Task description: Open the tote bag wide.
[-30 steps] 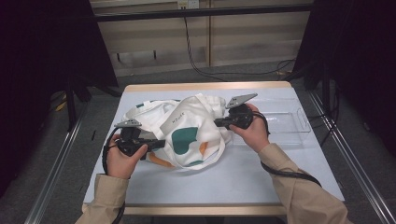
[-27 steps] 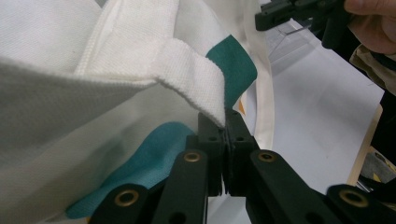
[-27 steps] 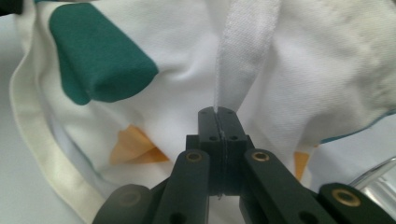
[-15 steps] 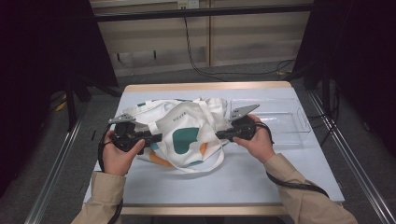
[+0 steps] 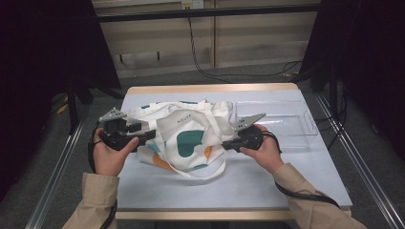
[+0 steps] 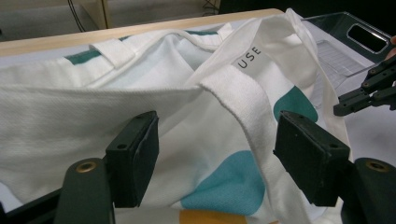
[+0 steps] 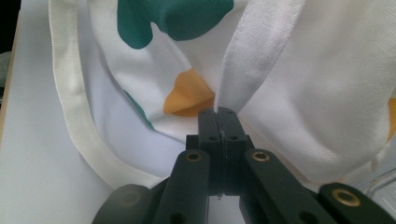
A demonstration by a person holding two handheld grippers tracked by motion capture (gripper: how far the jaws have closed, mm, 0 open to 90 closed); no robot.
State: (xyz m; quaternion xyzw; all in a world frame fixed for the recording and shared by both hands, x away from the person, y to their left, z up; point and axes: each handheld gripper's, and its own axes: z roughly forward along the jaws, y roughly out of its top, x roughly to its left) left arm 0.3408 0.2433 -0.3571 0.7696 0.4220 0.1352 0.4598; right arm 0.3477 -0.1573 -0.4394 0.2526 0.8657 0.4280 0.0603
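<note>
This looks like a lab or recording room set up for filming handling work, not a home. A plain counter with a pale blue-grey top and a light wooden edge stands alone in the middle of a grey floor. Metal rails run along both sides of it. Dark curtains or screens close off the left and right. Behind the counter stands a bare wooden wall or frame, with a black cable hanging down it and trailing over the floor. A black bar crosses overhead. The lighting is dim and even.
</note>
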